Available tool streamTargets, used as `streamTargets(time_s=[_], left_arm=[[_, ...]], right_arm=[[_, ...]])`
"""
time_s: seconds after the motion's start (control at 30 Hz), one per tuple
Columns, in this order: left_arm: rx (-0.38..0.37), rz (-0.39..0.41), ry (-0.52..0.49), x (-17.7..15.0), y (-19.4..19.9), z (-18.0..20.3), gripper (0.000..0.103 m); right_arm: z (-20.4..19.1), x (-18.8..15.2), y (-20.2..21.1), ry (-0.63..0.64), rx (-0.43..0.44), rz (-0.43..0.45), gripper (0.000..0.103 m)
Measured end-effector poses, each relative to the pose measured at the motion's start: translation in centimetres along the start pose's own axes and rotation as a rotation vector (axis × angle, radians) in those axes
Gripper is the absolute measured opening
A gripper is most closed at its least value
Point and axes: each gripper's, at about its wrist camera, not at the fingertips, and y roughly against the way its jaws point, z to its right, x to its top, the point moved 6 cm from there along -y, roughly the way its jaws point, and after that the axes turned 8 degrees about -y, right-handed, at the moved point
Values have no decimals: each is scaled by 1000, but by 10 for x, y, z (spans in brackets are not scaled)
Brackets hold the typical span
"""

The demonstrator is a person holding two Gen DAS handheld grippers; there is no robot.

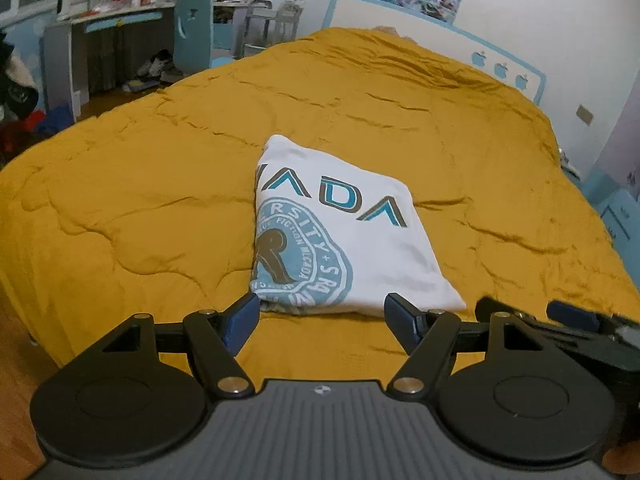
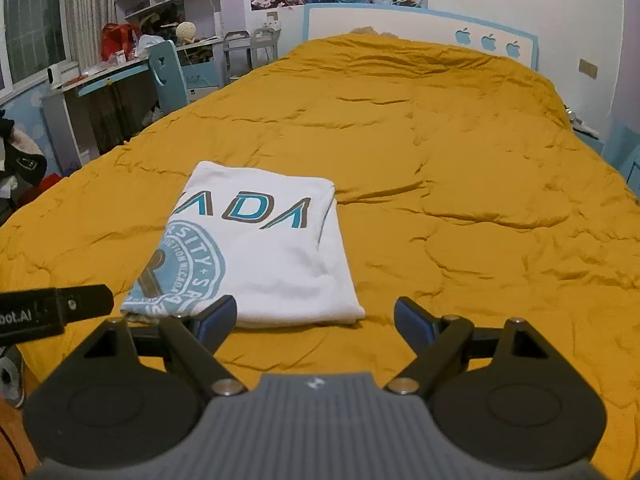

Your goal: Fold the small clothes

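Note:
A white T-shirt point(image 1: 360, 248) with teal lettering and a round teal badge lies folded into a compact rectangle on the mustard-yellow bed cover point(image 1: 140, 200). It also shows in the right wrist view point(image 2: 272, 256). My left gripper point(image 1: 322, 318) is open and empty, its blue fingertips just short of the shirt's near edge. My right gripper point(image 2: 316, 320) is open and empty, by the shirt's near right corner. The right gripper also shows at the lower right of the left wrist view point(image 1: 572, 320), and the left gripper's body at the left of the right wrist view point(image 2: 56, 308).
The bed cover point(image 2: 460, 160) fills most of both views, with a white and blue headboard point(image 2: 420, 28) at the far end. A cluttered desk point(image 2: 100, 76) and a blue chair point(image 2: 168, 72) stand to the left. Wooden floor point(image 1: 16, 380) shows at the lower left.

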Motion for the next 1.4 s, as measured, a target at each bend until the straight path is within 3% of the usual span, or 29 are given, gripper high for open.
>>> streamTargets(time_s=[0.3, 0.97, 1.13, 1.4], left_arm=[[-32, -18, -10, -9, 5, 7, 86], [4, -47, -15, -15, 4, -1, 84], [-41, -66, 12, -17, 1, -1, 84], [-33, -91, 21, -21, -2, -1, 84]], right_arm=[[-7, -4, 10, 13, 2, -5, 82], [-10, -12, 9, 18, -8, -44, 82], [-8, -11, 9, 11, -11, -42, 82], [-7, -14, 5, 11, -22, -63, 82]])
